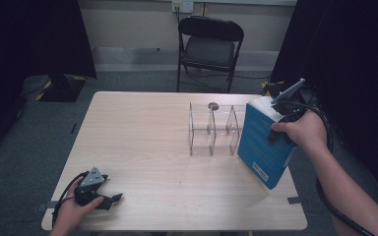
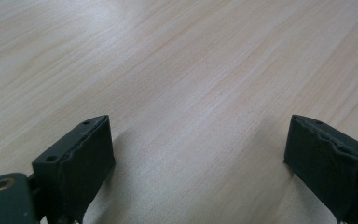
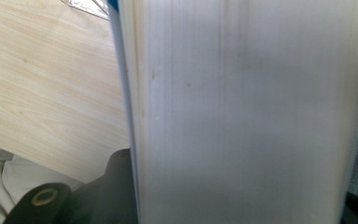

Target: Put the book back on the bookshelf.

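My right tongs [image 1: 281, 114] clench the thick blue-covered book [image 1: 262, 142], tilted at three o'clock beside the clear acrylic divider rack [image 1: 211, 130], not yet slotted; my left tongs [image 1: 109, 200] rest released on the pale wooden surface [image 1: 142, 147] at seven o'clock.

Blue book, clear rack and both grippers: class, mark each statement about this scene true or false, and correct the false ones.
1. The right gripper holds the blue book. True.
2. The blue book lies flat in the middle of the table. False: it is tilted, near the table's right edge, beside the clear rack.
3. The left gripper is open, with bare wood between its jaws. True.
4. The clear rack holds two books. False: its slots look empty.
5. A folding chair stands beyond the table. True.
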A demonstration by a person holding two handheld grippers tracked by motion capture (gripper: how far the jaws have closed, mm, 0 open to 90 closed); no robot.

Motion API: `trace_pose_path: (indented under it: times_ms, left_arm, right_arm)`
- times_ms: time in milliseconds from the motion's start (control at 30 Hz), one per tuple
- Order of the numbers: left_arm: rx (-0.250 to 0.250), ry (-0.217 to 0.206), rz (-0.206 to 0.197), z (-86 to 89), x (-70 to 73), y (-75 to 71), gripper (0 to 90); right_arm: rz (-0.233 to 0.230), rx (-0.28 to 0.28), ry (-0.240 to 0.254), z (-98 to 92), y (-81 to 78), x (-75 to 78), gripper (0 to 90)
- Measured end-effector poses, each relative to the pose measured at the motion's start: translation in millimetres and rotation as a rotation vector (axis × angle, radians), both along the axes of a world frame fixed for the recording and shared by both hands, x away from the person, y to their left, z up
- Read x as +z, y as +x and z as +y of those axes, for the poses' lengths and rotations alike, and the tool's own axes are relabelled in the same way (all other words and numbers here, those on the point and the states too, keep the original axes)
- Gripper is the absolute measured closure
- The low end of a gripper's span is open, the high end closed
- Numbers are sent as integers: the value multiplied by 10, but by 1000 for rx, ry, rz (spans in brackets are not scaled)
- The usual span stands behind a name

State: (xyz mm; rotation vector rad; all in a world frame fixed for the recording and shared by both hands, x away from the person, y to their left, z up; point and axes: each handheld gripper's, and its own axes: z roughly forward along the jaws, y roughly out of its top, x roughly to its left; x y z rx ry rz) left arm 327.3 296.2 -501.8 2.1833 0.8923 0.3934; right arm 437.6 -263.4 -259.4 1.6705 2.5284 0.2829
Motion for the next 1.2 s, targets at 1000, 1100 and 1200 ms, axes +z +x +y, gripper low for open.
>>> trace_pose_path:
  times_ms: [1000, 1100, 1200]
  left_arm:
    - [3, 10, 0, 2, 7, 0, 71]
    - [3, 10, 0, 2, 7, 0, 71]
    - [3, 10, 0, 2, 7, 0, 71]
  right_arm:
    - [-31, -110, 19, 50, 360, -14, 615]
    - [-31, -117, 20, 57, 387, -25, 616]
    - [-29, -131, 32, 46, 416, -25, 616]
